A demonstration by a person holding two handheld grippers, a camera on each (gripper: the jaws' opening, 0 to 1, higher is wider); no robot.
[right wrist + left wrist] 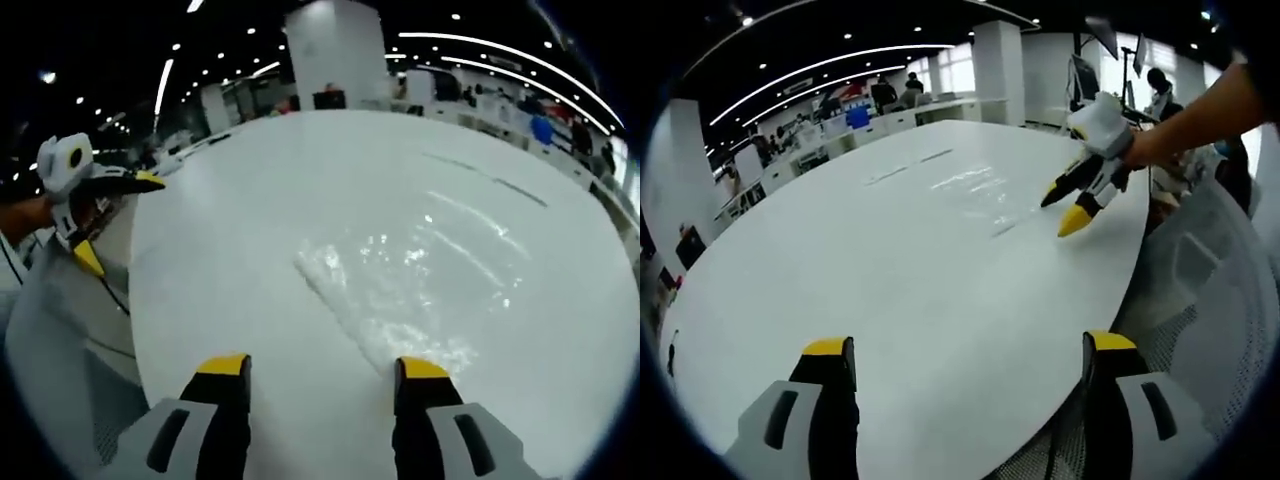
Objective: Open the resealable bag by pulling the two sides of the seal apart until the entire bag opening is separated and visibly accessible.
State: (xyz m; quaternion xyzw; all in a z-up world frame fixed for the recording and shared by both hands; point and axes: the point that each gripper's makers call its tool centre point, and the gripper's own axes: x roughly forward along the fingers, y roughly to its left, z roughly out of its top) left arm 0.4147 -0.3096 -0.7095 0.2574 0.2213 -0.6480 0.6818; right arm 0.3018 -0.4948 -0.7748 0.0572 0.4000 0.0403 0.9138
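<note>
A clear resealable bag [400, 285] lies flat on the white oval table [230, 260], showing mostly as glare and wrinkles. My right gripper [322, 368] is open just above the table, its right jaw near the bag's closest corner, with nothing between the jaws. In the left gripper view the bag [975, 190] is a faint sheen at mid-table, and the right gripper [1065, 208] comes in from the right, held by a hand, its yellow tips spread beside the bag. My left gripper [968, 350] is open over the table's near edge, well short of the bag. It also appears at the left as the left gripper [118, 218].
A white mesh chair [1210, 280] stands against the table edge on the right of the left gripper view. Beyond the table [840, 260] are office desks, monitors, a white pillar [338, 50] and a few people far off.
</note>
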